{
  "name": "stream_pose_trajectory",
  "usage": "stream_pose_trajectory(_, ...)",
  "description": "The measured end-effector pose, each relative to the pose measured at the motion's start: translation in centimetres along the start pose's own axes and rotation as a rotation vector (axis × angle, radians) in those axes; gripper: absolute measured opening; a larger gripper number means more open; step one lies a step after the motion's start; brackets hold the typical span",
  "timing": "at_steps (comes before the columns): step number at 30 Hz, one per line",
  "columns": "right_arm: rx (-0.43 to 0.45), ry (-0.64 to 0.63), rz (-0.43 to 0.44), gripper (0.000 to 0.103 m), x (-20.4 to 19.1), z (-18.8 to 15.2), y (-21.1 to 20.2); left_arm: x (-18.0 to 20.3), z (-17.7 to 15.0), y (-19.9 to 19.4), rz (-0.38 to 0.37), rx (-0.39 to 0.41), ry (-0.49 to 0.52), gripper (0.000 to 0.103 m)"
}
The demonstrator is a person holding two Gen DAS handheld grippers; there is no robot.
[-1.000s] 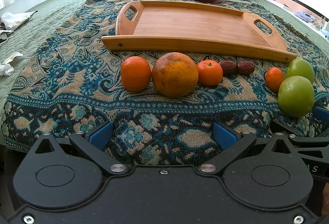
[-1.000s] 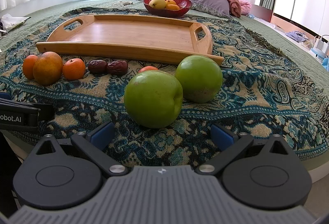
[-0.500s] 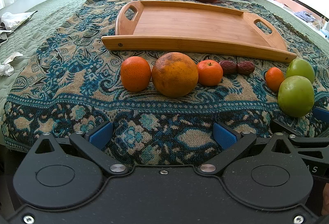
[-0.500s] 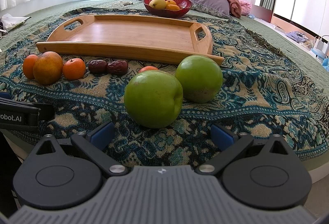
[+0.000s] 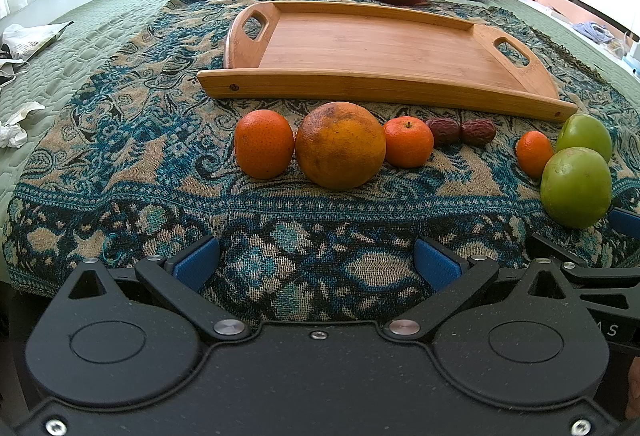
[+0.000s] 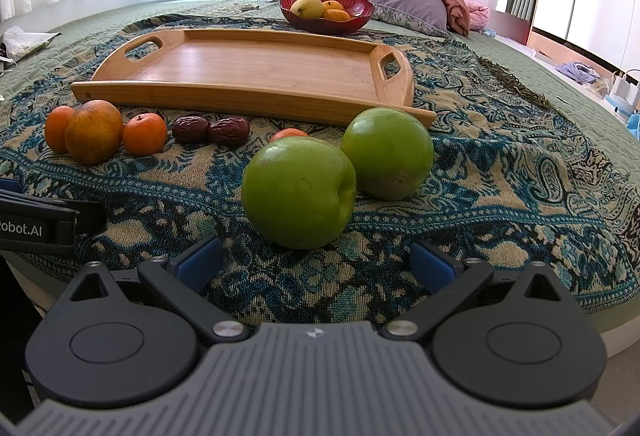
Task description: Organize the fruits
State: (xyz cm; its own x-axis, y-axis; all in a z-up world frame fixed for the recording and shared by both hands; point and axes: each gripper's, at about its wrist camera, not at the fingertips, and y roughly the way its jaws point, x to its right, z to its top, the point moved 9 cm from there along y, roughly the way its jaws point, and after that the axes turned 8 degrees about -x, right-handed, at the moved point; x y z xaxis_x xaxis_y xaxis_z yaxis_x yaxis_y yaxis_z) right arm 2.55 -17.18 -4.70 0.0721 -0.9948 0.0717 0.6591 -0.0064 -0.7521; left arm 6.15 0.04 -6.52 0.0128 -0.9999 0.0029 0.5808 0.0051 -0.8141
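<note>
Fruit row blocks the near edge of the tray; open cloth ahead of both claws.

Left claw [image 5: 316,262], fingers spread wide, has bare patterned throw [image 5: 132,140] up to the large orange [image 5: 340,145], flanked by touching mandarins. Right claw [image 6: 316,260], also wide apart, faces the near green apple [image 6: 298,192] just ahead, second green apple [image 6: 388,153] touching behind. Wooden tray [image 6: 248,65] floor is bare; gap between dates [image 5: 460,131] and small mandarin [image 5: 534,153].
</note>
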Motion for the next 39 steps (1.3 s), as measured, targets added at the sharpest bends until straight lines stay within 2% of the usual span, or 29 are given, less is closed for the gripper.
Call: stream_pose_trajectory(39, 0.008, 0.004, 0.003, 0.103, 0.0, -0.13, -0.13, -0.08, 0.15, -0.23, -0.01, 0.023, 0.006, 0.103)
